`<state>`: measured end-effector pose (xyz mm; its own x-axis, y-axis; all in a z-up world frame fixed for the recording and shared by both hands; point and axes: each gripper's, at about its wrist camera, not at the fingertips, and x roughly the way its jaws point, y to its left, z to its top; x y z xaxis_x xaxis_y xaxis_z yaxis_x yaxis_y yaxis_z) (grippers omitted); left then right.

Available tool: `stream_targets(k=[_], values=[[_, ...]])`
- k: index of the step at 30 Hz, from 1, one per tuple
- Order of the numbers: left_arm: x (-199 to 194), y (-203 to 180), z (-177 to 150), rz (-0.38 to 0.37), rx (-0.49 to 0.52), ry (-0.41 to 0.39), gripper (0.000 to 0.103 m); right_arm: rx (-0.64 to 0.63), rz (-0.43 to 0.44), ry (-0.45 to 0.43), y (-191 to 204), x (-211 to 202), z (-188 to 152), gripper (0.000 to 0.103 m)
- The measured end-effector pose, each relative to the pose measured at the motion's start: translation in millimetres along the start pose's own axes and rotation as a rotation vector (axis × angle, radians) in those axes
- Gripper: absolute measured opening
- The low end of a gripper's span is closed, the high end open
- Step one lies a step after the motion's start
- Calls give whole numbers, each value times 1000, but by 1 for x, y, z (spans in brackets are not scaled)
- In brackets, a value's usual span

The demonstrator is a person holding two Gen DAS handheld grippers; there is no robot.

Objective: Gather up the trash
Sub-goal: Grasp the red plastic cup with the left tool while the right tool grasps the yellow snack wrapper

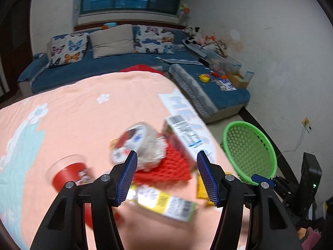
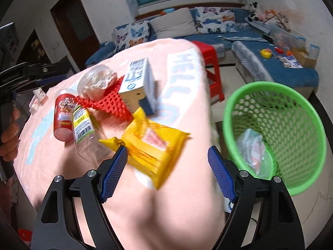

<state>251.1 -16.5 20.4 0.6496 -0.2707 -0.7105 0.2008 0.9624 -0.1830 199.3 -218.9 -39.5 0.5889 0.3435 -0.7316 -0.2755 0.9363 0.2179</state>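
Left tool [image 1: 166, 175] spread wide, nothing held. Right tool [image 2: 167, 166] likewise apart (over yellow packet [image 2: 152, 145]), green basket [image 2: 291, 95] beside counter [image 2: 145, 208].

The left gripper [image 1: 166, 175] is showing in the lower middle of its own view, with its two blue pads [image 1: 127, 178] standing wide apart and nothing between them. The right gripper [image 2: 167, 171] is sitting in the lower middle of its own view too, jaws spread wide, holding nothing. At the left edge of the right wrist view, the person's left hand [image 2: 9, 137] is wrapping around a black handle, and the fingers are curling on it.
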Motion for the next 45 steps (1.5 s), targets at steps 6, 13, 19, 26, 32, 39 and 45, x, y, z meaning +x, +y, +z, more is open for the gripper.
stream_targets(k=[6, 13, 19, 26, 32, 39, 45], values=[[-21, 41, -11, 57, -57, -21, 61, 38, -16, 35, 6, 29, 5, 79], [-41, 81, -19, 169, -149, -38, 75, 37, -17, 76, 8, 47, 5, 77], [-27, 110, -28, 237, -300, 22, 82, -4, -57, 72, 19, 52, 0, 60], [-5, 123, -38, 255, -423, 68, 88, -4, -46, 52, 18, 46, -2, 47], [13, 138, -50, 254, -536, 101, 88, 4, -28, 31, 14, 35, -2, 44], [26, 144, -54, 226, -588, 109, 88, 7, -11, -3, 13, 18, 0, 44], [37, 143, -54, 212, -604, 119, 85, 13, -16, -23, 10, 8, 2, 44]])
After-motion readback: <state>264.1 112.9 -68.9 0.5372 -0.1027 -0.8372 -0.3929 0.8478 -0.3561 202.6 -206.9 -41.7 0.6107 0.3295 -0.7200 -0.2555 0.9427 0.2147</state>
